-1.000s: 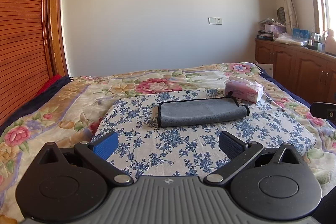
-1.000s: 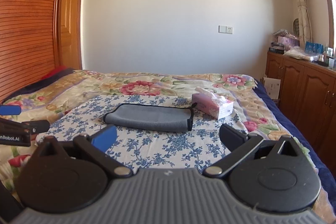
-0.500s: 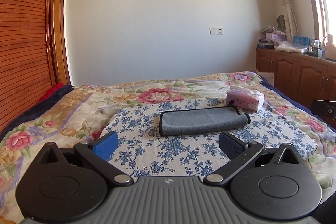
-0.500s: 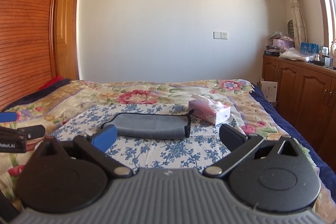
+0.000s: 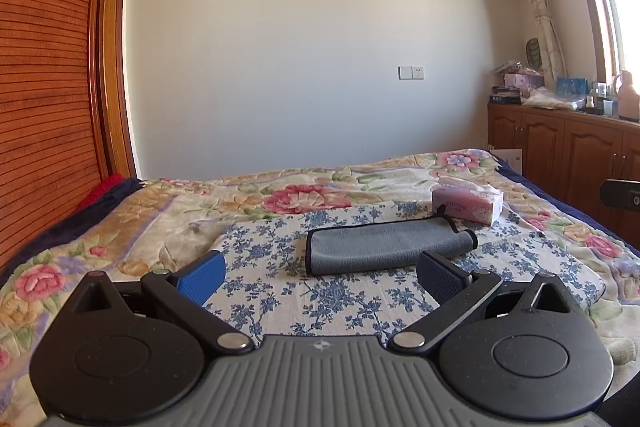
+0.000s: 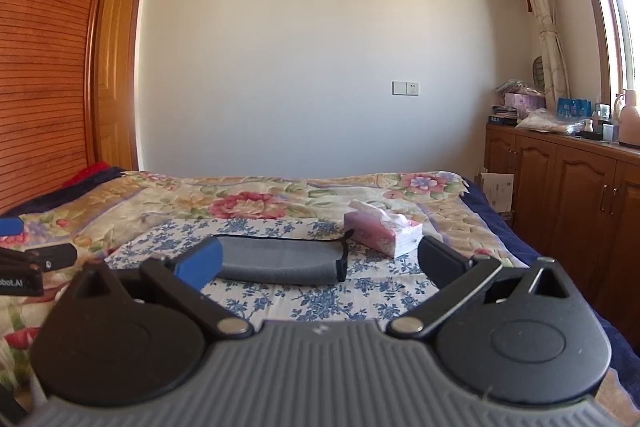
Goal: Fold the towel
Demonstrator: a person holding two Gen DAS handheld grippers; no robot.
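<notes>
Above the near edge of the bed, the left gripper (image 5: 320, 277) hangs with its two fingers spread wide and nothing between them; one blue pad (image 5: 202, 277) and one dark pad (image 5: 438, 279) frame the view. The right gripper (image 6: 320, 261) is held the same way, wide open and empty, its blue pad (image 6: 200, 263) overlapping the near left end of the towel in its own view without any visible contact.

Beyond both sets of fingers lies the grey microfibre towel with dark edging (image 5: 386, 245), folded into a long narrow band. It rests flat near the middle of a white cloth printed with small blue flowers (image 5: 272, 291), which is spread over the floral quilt covering the bed (image 5: 120, 227). A dark loop sticks out at the towel's right end.

Just beside that end, toward the far right of the blue-flowered cloth, stands a pink soft-pack of tissues (image 5: 466, 203) with a tissue poking out of its top. A wooden cabinet run (image 6: 560, 183) lines the room along the bed's right edge.
</notes>
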